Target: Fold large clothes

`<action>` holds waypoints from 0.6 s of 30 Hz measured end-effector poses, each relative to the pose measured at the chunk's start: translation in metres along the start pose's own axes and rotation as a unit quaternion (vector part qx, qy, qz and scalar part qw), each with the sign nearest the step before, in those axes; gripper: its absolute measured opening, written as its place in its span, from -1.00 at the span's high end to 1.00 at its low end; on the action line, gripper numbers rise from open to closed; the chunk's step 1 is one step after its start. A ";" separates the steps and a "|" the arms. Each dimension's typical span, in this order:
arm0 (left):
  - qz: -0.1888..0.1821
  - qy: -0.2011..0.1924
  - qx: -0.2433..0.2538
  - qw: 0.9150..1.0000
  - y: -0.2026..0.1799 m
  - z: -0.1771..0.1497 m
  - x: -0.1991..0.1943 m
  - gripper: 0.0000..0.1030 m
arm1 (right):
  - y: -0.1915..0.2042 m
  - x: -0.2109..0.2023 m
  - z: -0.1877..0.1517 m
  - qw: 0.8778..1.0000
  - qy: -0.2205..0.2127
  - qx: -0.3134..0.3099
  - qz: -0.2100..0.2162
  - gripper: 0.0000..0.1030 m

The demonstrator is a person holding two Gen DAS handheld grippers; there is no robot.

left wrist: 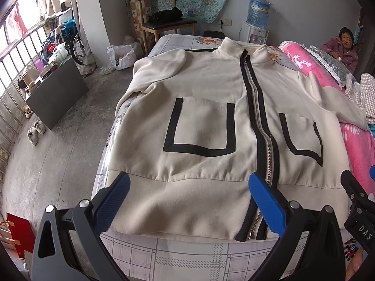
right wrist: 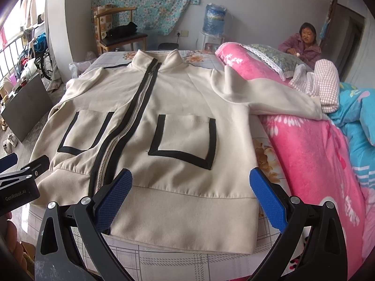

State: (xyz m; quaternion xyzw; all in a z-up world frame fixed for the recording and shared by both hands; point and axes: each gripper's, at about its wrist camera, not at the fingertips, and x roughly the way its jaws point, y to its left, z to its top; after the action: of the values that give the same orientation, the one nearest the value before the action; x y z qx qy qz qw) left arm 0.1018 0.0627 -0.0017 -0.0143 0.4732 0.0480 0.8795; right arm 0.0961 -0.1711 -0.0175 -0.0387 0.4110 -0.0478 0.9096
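I've got the cream zip-front jacket with black-trimmed pockets [left wrist: 211,121] spread flat and face-up on the checked bedsheet [left wrist: 187,257], nothing folded yet by my reckoning, its sleeve at two o'clock draped over the pink floral quilt [right wrist: 304,145], and both my left gripper [left wrist: 189,201] and right gripper [right wrist: 191,199] poised over the hem with jaws wide apart, holding nothing.

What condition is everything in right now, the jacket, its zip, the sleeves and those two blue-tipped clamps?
Jacket: spread flat, front up, unfolded.
Zipper: closed most of its length, open just below the collar.
Left-side sleeve: lying along the bed edge.
Right-side sleeve: draped onto the pink blanket.
Left gripper: open, holding nothing.
Right gripper: open, holding nothing.
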 end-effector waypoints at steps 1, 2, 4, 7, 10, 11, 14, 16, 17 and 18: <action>0.001 0.002 0.000 1.000 0.001 0.002 0.003 -0.93 | 0.000 0.002 0.001 1.000 0.001 0.000 0.000 -0.88; 0.001 0.005 -0.001 1.000 0.001 0.004 0.007 -0.93 | 0.000 0.005 0.002 1.000 0.001 -0.001 -0.001 -0.88; 0.002 0.010 -0.001 1.000 0.002 0.007 0.013 -0.93 | 0.000 0.010 0.004 1.000 0.002 -0.003 -0.002 -0.88; 0.003 0.016 0.000 1.000 0.002 0.011 0.025 -0.93 | 0.000 0.019 0.007 1.000 0.008 -0.012 -0.006 -0.88; 0.008 0.026 0.007 1.000 0.002 0.014 0.045 -0.93 | -0.006 0.031 0.006 1.000 0.016 -0.019 -0.012 -0.88; 0.012 0.032 0.009 0.999 0.001 0.014 0.055 -0.93 | -0.010 0.036 0.005 0.999 0.022 -0.019 -0.016 -0.87; 0.019 0.057 0.023 0.998 0.001 0.011 0.084 -0.93 | -0.025 0.054 -0.001 0.999 0.047 -0.013 -0.021 -0.87; 0.006 0.072 0.028 0.997 0.002 0.008 0.098 -0.93 | -0.034 0.065 -0.007 0.998 0.064 -0.004 -0.020 -0.87; -0.002 0.081 0.028 0.996 0.003 0.006 0.104 -0.93 | -0.037 0.071 -0.010 0.997 0.072 -0.003 -0.019 -0.87; -0.006 0.086 0.027 0.996 0.004 0.003 0.109 -0.93 | -0.038 0.076 -0.012 0.997 0.080 -0.003 -0.019 -0.87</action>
State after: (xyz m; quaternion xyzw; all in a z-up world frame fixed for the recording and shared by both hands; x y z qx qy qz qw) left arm 0.1632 0.0748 -0.0905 0.0020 0.5480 0.0284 0.8360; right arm 0.1347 -0.2184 -0.0780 -0.0452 0.4813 -0.0670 0.8728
